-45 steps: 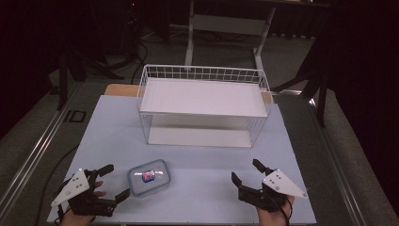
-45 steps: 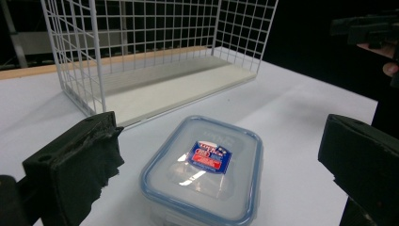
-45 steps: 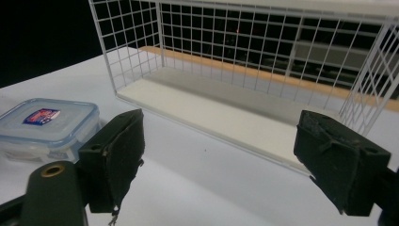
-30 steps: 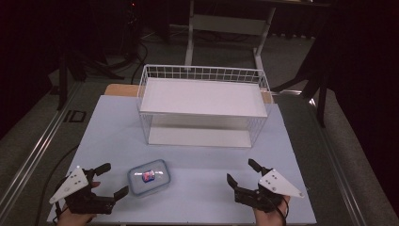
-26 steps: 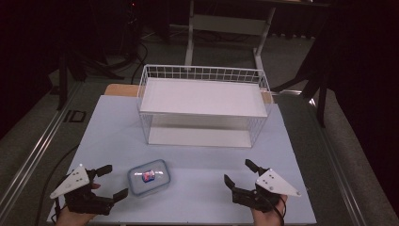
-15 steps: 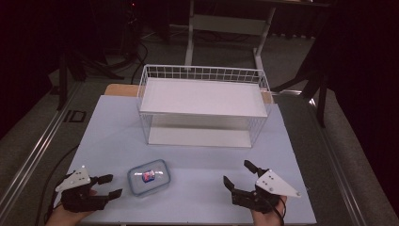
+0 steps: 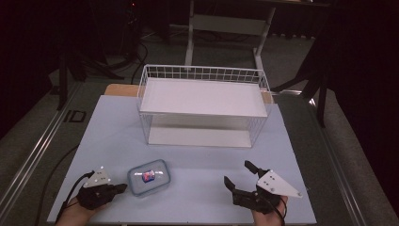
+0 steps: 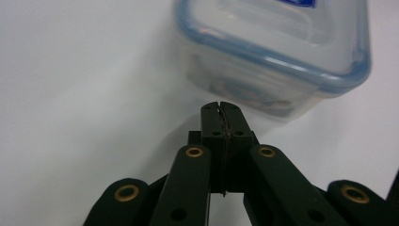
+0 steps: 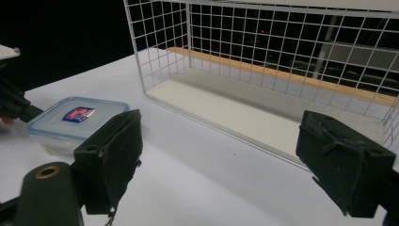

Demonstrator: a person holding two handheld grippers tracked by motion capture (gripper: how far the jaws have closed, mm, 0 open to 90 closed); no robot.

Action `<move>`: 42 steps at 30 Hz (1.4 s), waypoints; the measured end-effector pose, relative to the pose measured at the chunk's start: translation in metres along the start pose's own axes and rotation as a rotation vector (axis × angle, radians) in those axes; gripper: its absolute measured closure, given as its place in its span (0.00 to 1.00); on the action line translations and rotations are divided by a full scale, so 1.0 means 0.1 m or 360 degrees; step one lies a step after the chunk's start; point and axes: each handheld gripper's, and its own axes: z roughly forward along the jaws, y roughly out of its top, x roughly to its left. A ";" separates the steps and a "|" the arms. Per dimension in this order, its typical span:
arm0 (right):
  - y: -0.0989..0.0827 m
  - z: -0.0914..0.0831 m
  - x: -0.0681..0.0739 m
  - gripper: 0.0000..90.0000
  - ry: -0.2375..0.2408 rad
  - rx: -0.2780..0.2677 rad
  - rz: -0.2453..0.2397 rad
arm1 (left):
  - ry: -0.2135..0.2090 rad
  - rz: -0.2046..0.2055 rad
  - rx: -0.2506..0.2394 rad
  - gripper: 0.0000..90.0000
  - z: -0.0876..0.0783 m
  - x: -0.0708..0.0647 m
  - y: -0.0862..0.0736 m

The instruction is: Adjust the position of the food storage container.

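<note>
Left hand-held gripper [image 8: 220, 110], jaws just closed on nothing, sits low beside the lidded plastic container [image 7: 149, 176] at the near left of the surface [image 7: 202, 160]. Right hand-held gripper [image 7: 239, 175] stands open. We judge the box light, rigid and smooth-walled; grip across its short sides, beneath the lid rim.

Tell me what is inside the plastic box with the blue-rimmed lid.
The plastic box is closed, a red-and-blue label on its lid. Through its clear wall, the left gripper view shows something dark and blurred low inside; what it is cannot be told. The lid hides the rest.
</note>
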 end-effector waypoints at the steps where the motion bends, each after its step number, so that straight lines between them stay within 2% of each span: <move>1: 0.00 0.00 0.00 0.17 -0.0001 0.0002 0.0002 | -0.0010 0.0003 0.0000 1.00 0.01 0.00 0.01; 3: 0.00 0.00 0.00 0.17 -0.0001 0.0004 0.0001 | 0.0007 0.0000 -0.0002 1.00 0.03 0.00 0.03; 8: 0.00 -0.01 0.00 0.17 0.0007 0.0002 0.0006 | -0.0005 -0.0041 -0.0021 1.00 0.09 0.05 0.07; 15: 0.00 -0.01 0.00 0.17 0.0015 0.0010 0.0012 | -0.0036 -0.0019 -0.0018 1.00 0.22 0.01 0.21; 25: -0.02 -0.01 0.01 0.17 0.0027 0.0022 0.0020 | -0.0086 -0.0004 -0.0026 1.00 0.49 -0.09 0.47; 26: -0.02 -0.01 0.01 0.17 0.0027 0.0024 0.0020 | -0.0089 0.0010 -0.0028 1.00 0.55 -0.10 0.54; 35: -0.03 0.01 0.01 0.17 0.0047 0.0041 0.0024 | -0.0122 -0.0004 -0.0049 1.00 0.81 -0.17 0.76; 38: -0.03 0.01 0.01 0.17 0.0050 0.0041 0.0027 | -0.0119 0.0005 -0.0045 1.00 0.84 -0.20 0.78; 42: -0.04 0.01 0.00 0.17 0.0051 0.0042 0.0033 | -0.0136 0.0011 -0.0032 1.00 0.77 -0.24 0.72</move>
